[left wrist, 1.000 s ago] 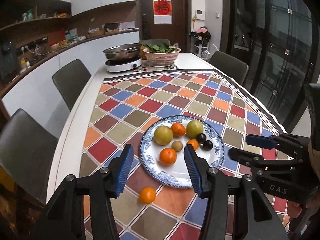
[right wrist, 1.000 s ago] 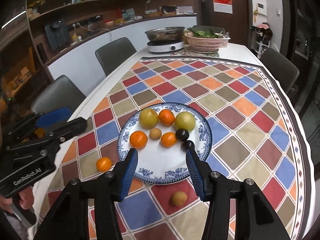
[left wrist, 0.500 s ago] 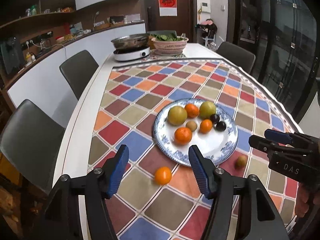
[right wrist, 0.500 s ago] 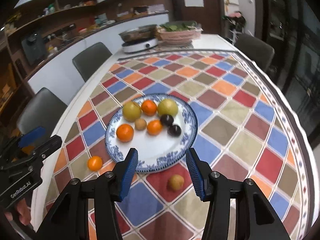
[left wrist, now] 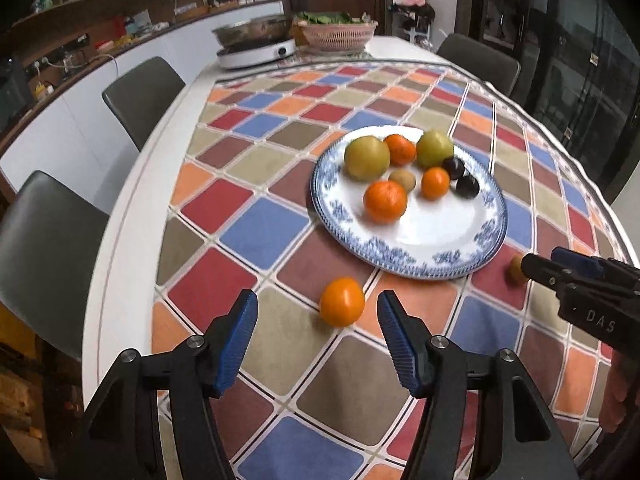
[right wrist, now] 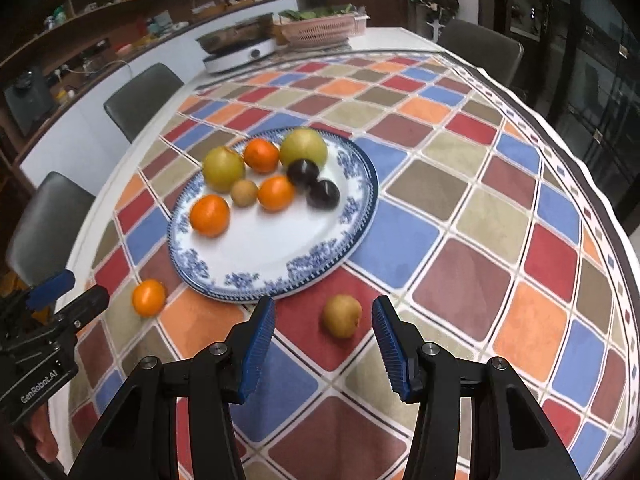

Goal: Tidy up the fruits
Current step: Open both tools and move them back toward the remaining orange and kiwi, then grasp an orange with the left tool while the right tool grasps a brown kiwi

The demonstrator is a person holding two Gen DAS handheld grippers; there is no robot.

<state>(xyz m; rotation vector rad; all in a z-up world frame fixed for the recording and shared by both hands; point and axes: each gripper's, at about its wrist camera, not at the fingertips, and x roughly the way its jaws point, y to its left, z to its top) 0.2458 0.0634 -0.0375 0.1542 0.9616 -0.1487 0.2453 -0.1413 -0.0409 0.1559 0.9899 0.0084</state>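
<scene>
My left tool (left wrist: 316, 334) hangs low over the table (left wrist: 120, 264), angled forward and down, its blue pads spread wide with nothing between them. A loose orange (left wrist: 342, 302) lies on the checked cloth (left wrist: 264, 232) just ahead of the gap, a little toward the right pad. Beyond it sits the blue-rimmed plate (left wrist: 404, 256) carrying the other fruit. My right tool (right wrist: 323, 340) holds the same forward tilt, pads likewise spread and empty. A small yellowish fruit (right wrist: 343, 316) rests on the cloth just ahead of the gap, nearer the right pad, with the plate beyond and to the left.
</scene>
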